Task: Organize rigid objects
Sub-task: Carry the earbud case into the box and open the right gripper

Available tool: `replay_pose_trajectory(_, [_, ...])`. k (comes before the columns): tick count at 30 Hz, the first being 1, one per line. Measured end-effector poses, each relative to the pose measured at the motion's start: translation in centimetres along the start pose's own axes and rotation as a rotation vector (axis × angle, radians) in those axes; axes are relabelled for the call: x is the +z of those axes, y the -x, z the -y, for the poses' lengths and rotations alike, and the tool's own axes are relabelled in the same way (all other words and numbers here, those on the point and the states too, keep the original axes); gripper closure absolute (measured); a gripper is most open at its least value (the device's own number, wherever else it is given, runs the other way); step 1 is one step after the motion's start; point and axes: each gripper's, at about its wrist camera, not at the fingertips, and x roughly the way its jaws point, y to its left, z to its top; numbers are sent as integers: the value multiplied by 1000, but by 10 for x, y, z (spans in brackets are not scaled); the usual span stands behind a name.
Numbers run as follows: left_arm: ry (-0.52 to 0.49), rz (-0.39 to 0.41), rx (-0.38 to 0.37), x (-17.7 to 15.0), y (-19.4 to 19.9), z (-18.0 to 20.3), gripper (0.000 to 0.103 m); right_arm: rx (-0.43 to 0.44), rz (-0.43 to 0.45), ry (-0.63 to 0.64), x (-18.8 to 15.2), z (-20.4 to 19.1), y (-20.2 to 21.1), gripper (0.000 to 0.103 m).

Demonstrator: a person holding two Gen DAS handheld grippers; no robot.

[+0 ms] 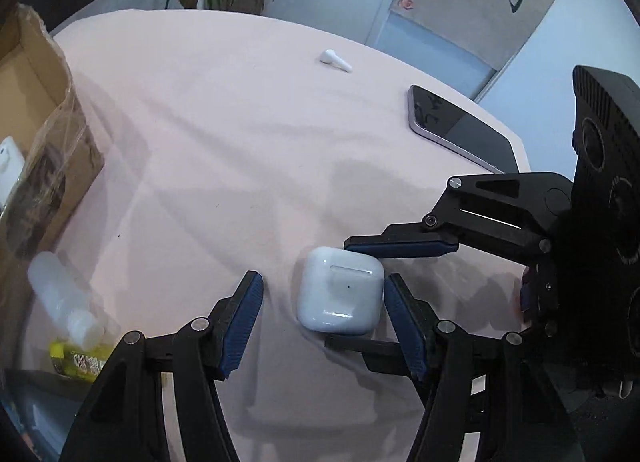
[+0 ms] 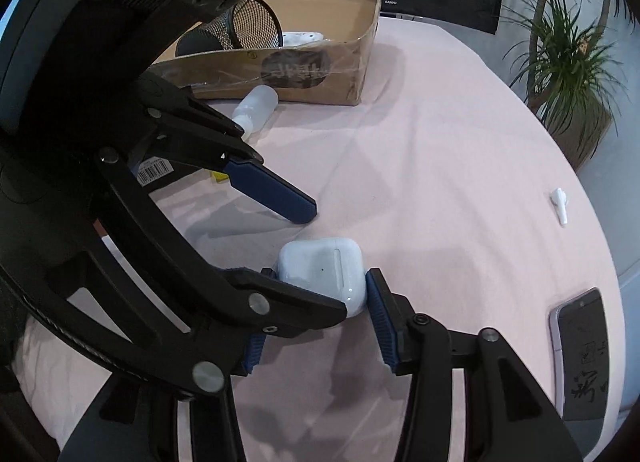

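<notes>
A glossy white rounded plastic earbud case [image 1: 340,290] sits on the pink-clothed table [image 1: 220,122], clamped by the right hand-held gripper [image 2: 320,298]; the left hand-held gripper [image 1: 324,322] stands apart around it.

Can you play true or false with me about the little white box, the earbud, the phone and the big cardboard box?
1. The white earbud case lies closed on the pink tablecloth. True.
2. The loose earbud is inside the case. False: it lies alone on the cloth, far from the case.
3. The right tongs have a finger on each side of the case. True.
4. The phone sits in the cardboard box. False: it lies on the cloth near the table edge.
5. A black mesh cup is in the cardboard box. True.
6. The left tongs are closed tight. False: they are wide open around the case.
</notes>
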Motion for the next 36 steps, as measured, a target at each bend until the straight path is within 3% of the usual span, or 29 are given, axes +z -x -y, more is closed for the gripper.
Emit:
replay_pose_trajectory(3, [-12,9,-12,1,-6,0,44,-21,-4,21,0,-4,-1,60])
replay_pose_trajectory(6, [-11,7,-49,1,-5,0,61,-24,-13,12,2,-3,-1,61])
replay_pose_trajectory(16, [13,8,-54,-2,0,-3,61,-63,-43,38,10,-12,1,61])
replay_pose_trajectory(22, [32,95,-14,-7,47,-13,61,-84,4,93,35,-24,17,61])
replay_pose_trajectory(36, [194,336,133,-40,161,-73,61,-98,121,413,131,-96,33,61])
